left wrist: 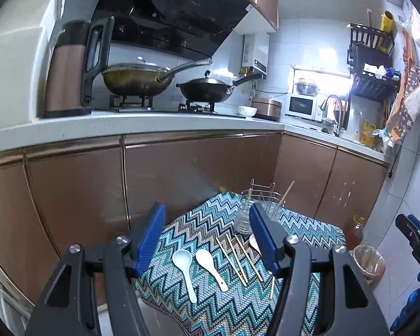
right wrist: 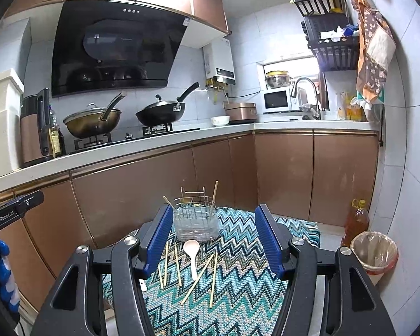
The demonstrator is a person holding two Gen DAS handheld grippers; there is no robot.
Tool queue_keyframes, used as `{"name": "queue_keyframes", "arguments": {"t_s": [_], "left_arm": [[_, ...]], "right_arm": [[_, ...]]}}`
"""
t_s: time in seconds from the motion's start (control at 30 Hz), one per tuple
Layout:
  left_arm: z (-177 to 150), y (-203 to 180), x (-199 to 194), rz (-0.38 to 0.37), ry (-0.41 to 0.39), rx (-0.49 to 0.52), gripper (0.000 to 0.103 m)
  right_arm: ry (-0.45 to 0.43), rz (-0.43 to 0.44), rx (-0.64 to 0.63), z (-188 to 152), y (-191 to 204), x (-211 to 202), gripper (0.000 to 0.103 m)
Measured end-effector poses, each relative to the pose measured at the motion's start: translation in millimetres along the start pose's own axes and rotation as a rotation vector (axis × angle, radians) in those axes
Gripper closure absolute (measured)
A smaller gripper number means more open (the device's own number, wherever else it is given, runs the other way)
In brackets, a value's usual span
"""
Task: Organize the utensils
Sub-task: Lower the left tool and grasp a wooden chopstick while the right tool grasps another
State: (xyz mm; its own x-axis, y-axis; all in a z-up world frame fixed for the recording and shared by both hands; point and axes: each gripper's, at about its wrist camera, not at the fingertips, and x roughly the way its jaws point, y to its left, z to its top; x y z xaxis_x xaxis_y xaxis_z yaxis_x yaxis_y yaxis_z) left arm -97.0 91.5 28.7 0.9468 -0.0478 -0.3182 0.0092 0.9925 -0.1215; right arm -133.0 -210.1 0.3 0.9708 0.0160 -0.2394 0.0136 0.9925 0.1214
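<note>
A small table with a zigzag teal cloth holds the utensils. Two white spoons lie side by side, with several wooden chopsticks to their right. A third, pinkish spoon lies among several chopsticks in the right wrist view. A clear utensil holder with a wire rack stands at the cloth's far edge, with two chopsticks upright in it. My left gripper and right gripper are both open and empty, above the cloth.
Brown kitchen cabinets stand behind the table. A lined waste bin and an oil bottle stand on the floor to the right. The counter holds two woks on a stove, a kettle and a rice cooker.
</note>
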Motion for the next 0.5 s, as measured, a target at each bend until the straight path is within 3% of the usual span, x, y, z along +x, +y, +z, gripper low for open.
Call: {"name": "queue_keyframes", "arguments": {"t_s": [0.23, 0.5], "left_arm": [[-8, 10, 24, -0.037, 0.075, -0.028, 0.043], [-27, 9, 83, -0.117, 0.241, -0.066, 0.043]], "right_arm": [[0.053, 0.015, -0.007, -5, 0, 18, 0.043], [0.180, 0.047, -0.005, -22, -9, 56, 0.043]]}}
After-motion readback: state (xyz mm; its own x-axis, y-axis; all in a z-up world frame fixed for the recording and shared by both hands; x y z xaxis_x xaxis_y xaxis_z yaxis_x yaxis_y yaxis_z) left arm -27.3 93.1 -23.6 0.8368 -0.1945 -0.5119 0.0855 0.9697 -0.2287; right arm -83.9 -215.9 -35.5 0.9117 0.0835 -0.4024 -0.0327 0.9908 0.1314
